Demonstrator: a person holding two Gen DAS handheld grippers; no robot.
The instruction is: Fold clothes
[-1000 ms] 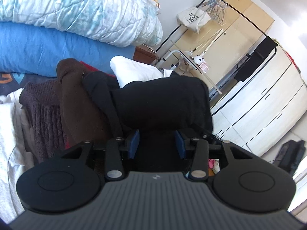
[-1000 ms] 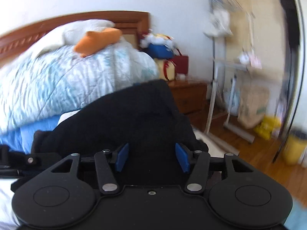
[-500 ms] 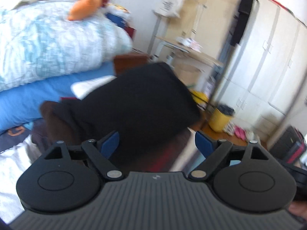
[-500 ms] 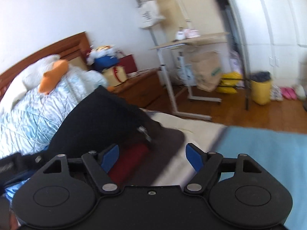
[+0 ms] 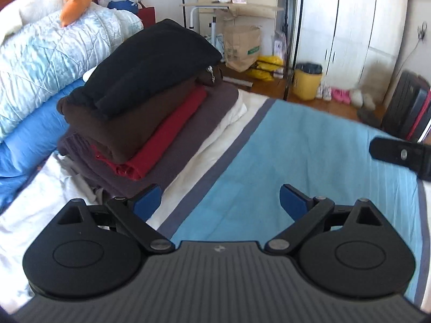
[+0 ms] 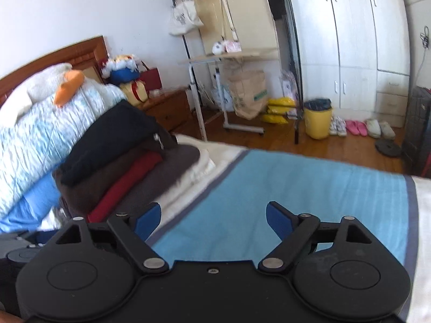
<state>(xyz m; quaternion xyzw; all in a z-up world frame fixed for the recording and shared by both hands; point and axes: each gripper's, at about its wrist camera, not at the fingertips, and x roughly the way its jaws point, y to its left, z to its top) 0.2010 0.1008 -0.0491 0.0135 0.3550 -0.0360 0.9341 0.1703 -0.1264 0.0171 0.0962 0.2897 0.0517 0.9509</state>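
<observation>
- Left gripper (image 5: 220, 200) is hovering over the blue sheet (image 5: 309, 148), blue pads spread wide, nothing lying between them.
- Right gripper (image 6: 213, 216) is doing likewise: jaws standing far apart, gripping nothing, hanging above the same sheet.
- Both are pointing past the stack of folded clothes (image 5: 150, 102), which is sitting just left of the sheet's dark border stripe; neither is touching it.
- Stack, top downward: black garment (image 5: 153, 62), brown one (image 5: 118, 126), red one (image 5: 164, 132), dark grey one (image 5: 199, 123), white one (image 5: 229, 126) lowest. Folded edges are stepping outward toward the sheet, so each layer is showing; the wider pieces below are likely giving the pile its steadiness.
- Black garment is resting squarely on top, a metal zip pull (image 5: 210, 70) dangling at its far corner.
- Stack is leaning near the quilted duvet (image 5: 54, 51), probably parked there to leave the sheet open as folding room.
- Crumpled white and grey cloth (image 5: 78, 183) is lying loose beside the stack's near end; whether it awaits folding, cannot tell.
- Judgement: open, unloaded grippers fit either a release onto the pile or a reach for another piece.
</observation>
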